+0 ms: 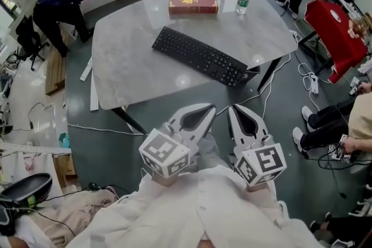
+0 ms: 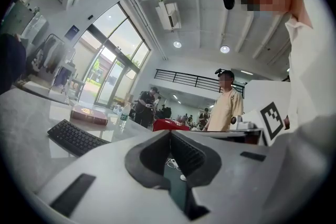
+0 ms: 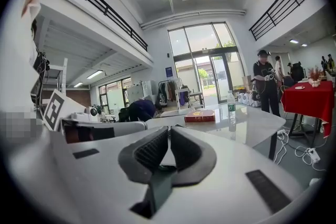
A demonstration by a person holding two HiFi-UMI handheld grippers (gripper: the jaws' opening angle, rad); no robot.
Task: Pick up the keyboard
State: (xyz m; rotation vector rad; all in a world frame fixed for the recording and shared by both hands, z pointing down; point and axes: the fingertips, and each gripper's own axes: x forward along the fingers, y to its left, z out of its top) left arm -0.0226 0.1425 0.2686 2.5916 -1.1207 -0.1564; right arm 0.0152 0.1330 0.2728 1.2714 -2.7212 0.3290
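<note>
Nearest the camera, pale sleeves lead out to the two marker cubes. Ahead of them the left gripper and the right gripper sit side by side, pointing toward the table. Both pairs of tongs are closed and empty. In the left gripper view the ribbed pads of the left gripper meet at their tips with only floor showing behind them. The right gripper view shows the right gripper the same way, pads together on nothing. In the head view both tips hang over the grey floor, just short of the table's near edge and apart from it.

The black keyboard lies flat on the pale marble-look tabletop. It is set on a diagonal, its left end farther from the person and its right end close to the near right edge. Nothing touches it. From the left gripper it appears low and to the left, beyond the jaws.

Past the keyboard, a red book and a clear water bottle stand near the far edge, well apart from it. Beyond the table, several people stand or bend over, and a red-draped table sits at the right.

By my reading the pickup has not begun and this is only the approach. The grippers have yet to reach over the tabletop, open their jaws, close on the keyboard and lift it.
</note>
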